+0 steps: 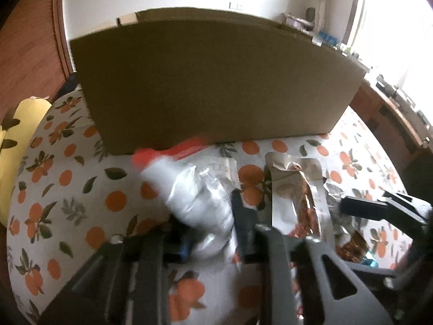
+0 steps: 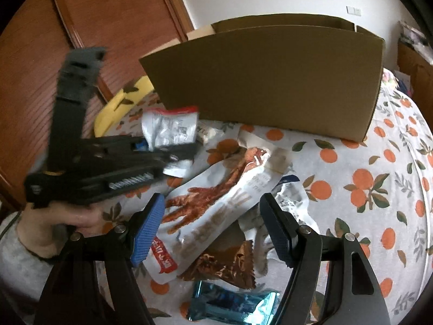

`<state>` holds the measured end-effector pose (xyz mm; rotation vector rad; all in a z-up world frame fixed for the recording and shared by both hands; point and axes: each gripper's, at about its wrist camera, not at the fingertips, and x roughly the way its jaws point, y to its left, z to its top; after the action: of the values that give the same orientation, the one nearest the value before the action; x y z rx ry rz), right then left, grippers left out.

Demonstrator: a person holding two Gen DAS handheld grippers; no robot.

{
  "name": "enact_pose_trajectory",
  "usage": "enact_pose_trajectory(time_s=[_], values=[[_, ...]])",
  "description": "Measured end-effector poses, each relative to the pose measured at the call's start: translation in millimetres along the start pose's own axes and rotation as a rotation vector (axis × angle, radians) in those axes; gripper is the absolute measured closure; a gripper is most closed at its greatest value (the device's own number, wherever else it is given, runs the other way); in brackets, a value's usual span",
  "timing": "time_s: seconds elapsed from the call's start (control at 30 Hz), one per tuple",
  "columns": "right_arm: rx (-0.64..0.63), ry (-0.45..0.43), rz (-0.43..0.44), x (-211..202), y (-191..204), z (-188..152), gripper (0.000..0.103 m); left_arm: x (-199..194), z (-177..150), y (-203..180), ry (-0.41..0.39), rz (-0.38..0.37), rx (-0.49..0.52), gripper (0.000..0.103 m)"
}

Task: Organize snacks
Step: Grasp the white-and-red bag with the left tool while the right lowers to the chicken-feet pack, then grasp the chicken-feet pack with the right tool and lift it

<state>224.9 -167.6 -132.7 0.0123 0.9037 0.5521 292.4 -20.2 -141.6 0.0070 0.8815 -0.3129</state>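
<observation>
left gripper (image 2: 173,146): held in the person's left hand (image 2: 78,216), seen from the right wrist view at the left side of the scene, body roughly level and pointing right toward the cardboard box (image 2: 270,81). its jaws are closed on the lower part of a silver snack packet with a red top edge (image 2: 170,128), which stands up above the fingers. in the left wrist view the same packet (image 1: 194,189) appears blurred between the fingers, its red end toward the box wall (image 1: 216,81). the packet appears lifted clear of the tablecloth (image 2: 379,162), though the blur leaves this uncertain.

right gripper (image 2: 213,227): low over the pile of snacks, pointing forward toward the box. jaws stand wide apart and hold nothing. the blue ribbed pad of one finger (image 2: 148,230) is plainly visible on the left; the other finger sits on the right of the pile.

beneath the right gripper: a long white packet printed with a brown chicken foot (image 2: 216,203) lies diagonally, a brown crinkled wrapper (image 2: 224,265) just below it, and a teal foil packet (image 2: 232,307) nearest the camera. all rest on the orange-print cloth.

the box stands upright at the far side of the table, flaps open upward. a yellow cushion (image 2: 121,103) lies to its left.
</observation>
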Motion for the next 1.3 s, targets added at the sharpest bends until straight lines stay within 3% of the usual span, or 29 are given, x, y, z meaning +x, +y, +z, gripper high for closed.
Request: enact_pose_trajectory(time_s=[0.13,0.33,0.53,0.77,1.17,1.3], values=[[0.0,0.046,-0.01,10.5,7.9,5.1,0.029,-5.3,-7.7,6.9,0.004,-0.007,0.022,0.084],[-0.004,0.11,-0.077,27.9,14.9,12.1,0.029,-4.0,-13.3,30.1,0.021,-0.068,-0.048,0.083],[0.041,0.127,-0.08,44.7,13.2,24.9,0.023,-9.2,-17.2,35.7,0.012,-0.097,-0.046,0.084],[-0.026,0.148,-0.155,65.6,27.7,31.7,0.014,-13.3,-19.8,36.5,-0.001,-0.098,-0.037,0.084],[-0.087,0.171,-0.309,66.2,32.4,22.8,0.013,-20.2,-28.4,44.5,-0.014,-0.109,-0.043,0.084],[-0.067,0.169,-0.32,61.8,27.3,21.0,0.013,-21.0,-29.2,45.2,-0.016,-0.117,-0.044,0.084]])
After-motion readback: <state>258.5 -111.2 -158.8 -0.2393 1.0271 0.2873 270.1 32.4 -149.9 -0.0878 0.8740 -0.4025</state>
